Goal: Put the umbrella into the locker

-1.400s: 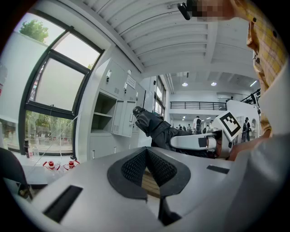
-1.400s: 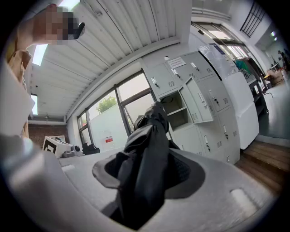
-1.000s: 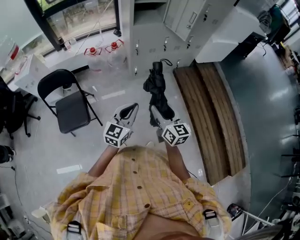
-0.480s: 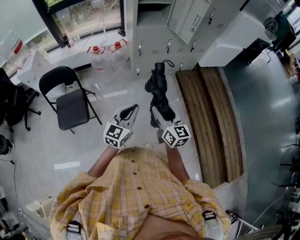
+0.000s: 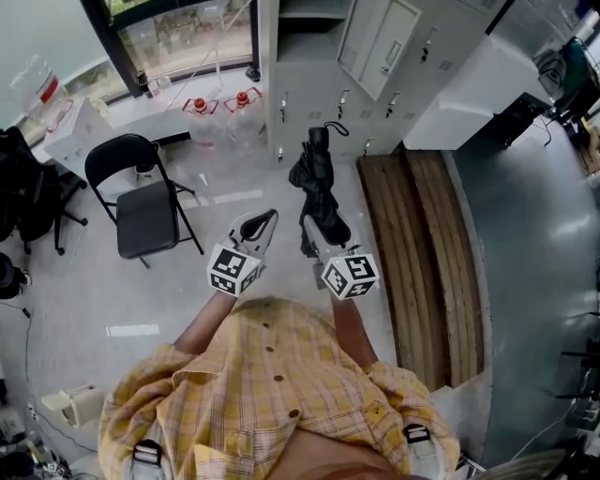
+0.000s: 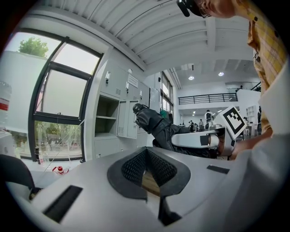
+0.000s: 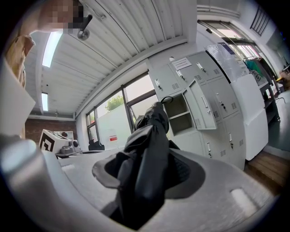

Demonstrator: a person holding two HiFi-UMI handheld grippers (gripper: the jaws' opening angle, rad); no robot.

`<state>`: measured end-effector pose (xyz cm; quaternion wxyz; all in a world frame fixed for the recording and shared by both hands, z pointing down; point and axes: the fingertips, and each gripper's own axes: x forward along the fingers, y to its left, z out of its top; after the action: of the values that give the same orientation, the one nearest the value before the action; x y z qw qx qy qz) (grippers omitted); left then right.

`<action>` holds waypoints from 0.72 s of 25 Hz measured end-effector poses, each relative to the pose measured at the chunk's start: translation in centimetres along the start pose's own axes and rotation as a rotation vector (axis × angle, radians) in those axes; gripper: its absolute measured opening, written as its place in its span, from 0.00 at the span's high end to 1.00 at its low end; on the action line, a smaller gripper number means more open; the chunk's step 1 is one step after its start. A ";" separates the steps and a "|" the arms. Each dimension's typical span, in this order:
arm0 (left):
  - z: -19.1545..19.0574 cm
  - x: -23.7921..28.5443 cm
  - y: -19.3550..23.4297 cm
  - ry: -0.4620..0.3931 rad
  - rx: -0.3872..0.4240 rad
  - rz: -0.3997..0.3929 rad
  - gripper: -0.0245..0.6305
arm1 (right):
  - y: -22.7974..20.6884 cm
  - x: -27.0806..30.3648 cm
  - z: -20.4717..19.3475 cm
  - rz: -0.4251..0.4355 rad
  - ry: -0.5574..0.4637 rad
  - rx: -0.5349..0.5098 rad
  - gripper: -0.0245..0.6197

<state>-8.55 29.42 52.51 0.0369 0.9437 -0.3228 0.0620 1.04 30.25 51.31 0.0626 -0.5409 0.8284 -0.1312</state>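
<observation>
A pale, glossy floor (image 5: 234,183) is seen below a person in a yellow checked shirt (image 5: 272,394). To the right of it a strip of wooden boards (image 5: 422,244) is laid, running up to the foot of a bank of grey lockers (image 5: 319,94). A black folding chair (image 5: 141,202) is stood on the left. Beyond it, two large water bottles with red caps (image 5: 217,105) are set below a dark-framed window (image 5: 178,28).

Both grippers are held out in front of the chest, side by side and roughly level, pointed toward the lockers. The left gripper (image 5: 265,217) is carried with its jaws drawn together and nothing between them. The right gripper (image 5: 319,230) is clamped on the folded black umbrella (image 5: 317,178). The loose fabric is pinched between the pads (image 7: 190,170), and the rest is stuck out ahead over the floor with its strap loop at the far end.

Between the umbrella's tip and the lockers, a stretch of bare floor is left. An open locker compartment (image 5: 309,42) with an inner shelf is seen straight ahead, its door (image 5: 380,47) swung out to the right. A white cabinet (image 5: 469,80) is placed further right, past the boards.
</observation>
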 end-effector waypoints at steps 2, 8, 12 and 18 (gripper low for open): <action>0.0 0.4 -1.0 0.007 0.003 0.001 0.96 | -0.6 -0.4 0.1 0.004 0.002 -0.005 0.62; -0.3 0.8 -2.3 0.023 -0.007 0.012 0.96 | -1.5 -0.6 0.4 0.015 0.004 -0.012 0.62; -0.9 1.6 -1.9 0.033 -0.022 0.022 0.96 | -2.1 0.4 0.4 0.028 0.009 -0.006 0.62; -1.7 4.2 0.7 0.024 -0.035 0.036 0.96 | -4.0 3.1 0.4 0.029 0.017 -0.015 0.62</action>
<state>-5.85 26.58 54.82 0.0560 0.9362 -0.3402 0.0681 3.39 25.84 52.21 0.0533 -0.5279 0.8378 -0.1289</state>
